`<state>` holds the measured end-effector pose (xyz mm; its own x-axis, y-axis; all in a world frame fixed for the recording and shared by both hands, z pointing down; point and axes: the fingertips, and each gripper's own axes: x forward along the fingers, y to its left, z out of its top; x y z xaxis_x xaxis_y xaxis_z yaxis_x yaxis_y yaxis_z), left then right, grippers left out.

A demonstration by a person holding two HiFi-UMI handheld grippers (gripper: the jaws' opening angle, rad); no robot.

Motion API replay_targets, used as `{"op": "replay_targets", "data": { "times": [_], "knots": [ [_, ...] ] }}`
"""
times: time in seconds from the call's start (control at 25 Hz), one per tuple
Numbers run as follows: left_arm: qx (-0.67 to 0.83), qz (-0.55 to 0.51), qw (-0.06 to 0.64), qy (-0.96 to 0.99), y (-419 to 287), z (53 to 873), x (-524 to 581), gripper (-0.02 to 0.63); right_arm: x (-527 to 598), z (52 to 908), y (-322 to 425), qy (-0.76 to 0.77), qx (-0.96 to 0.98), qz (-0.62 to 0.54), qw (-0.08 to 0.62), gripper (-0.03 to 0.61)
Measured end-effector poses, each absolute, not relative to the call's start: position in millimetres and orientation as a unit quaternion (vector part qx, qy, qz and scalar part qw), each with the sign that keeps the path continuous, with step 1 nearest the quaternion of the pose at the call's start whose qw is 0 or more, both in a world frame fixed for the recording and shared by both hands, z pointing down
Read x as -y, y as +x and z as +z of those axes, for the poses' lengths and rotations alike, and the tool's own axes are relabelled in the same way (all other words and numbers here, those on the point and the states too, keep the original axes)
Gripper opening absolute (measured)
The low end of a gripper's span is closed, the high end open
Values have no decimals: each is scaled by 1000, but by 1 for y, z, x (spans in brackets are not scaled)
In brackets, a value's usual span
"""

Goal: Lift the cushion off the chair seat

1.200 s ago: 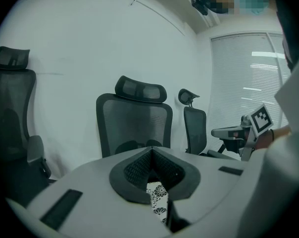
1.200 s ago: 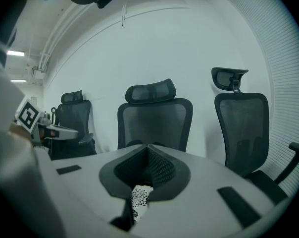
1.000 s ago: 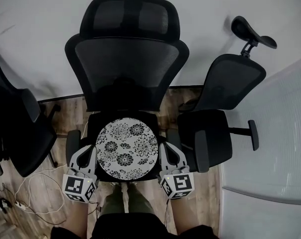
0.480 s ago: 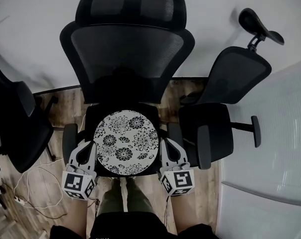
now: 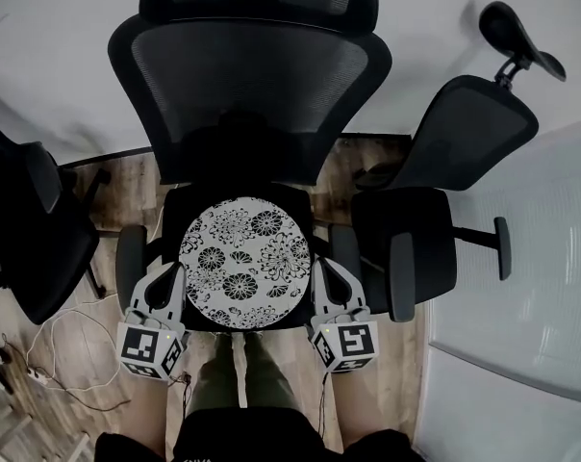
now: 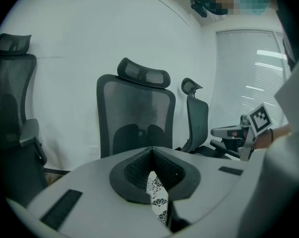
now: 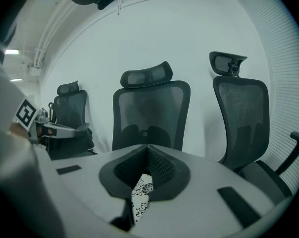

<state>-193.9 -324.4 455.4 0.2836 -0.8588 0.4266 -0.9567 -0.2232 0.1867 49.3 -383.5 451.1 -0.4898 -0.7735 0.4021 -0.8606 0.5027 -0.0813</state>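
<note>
Over the last second your left gripper [image 5: 178, 279] and right gripper [image 5: 316, 275] have stayed at the left and right edges of the round cushion [image 5: 244, 263], just below the frame's middle. It still seems to rest on the black chair seat [image 5: 292, 203], so the lift looks barely begun. Both pairs of fingers [image 6: 137, 171] are closed tight, with flower-printed fabric showing between their ribbed dark pads; the cushion is flat, pale cloth, the chair back [image 5: 247, 85] black mesh.
</note>
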Motion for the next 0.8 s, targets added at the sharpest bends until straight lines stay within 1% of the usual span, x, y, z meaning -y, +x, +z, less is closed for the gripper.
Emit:
{"op": "replay_targets", "data": {
  "times": [0.8],
  "knots": [
    [583, 127, 230, 769, -192, 510, 318, 11, 378, 509, 43, 472, 850, 158, 175, 17]
  ]
}}
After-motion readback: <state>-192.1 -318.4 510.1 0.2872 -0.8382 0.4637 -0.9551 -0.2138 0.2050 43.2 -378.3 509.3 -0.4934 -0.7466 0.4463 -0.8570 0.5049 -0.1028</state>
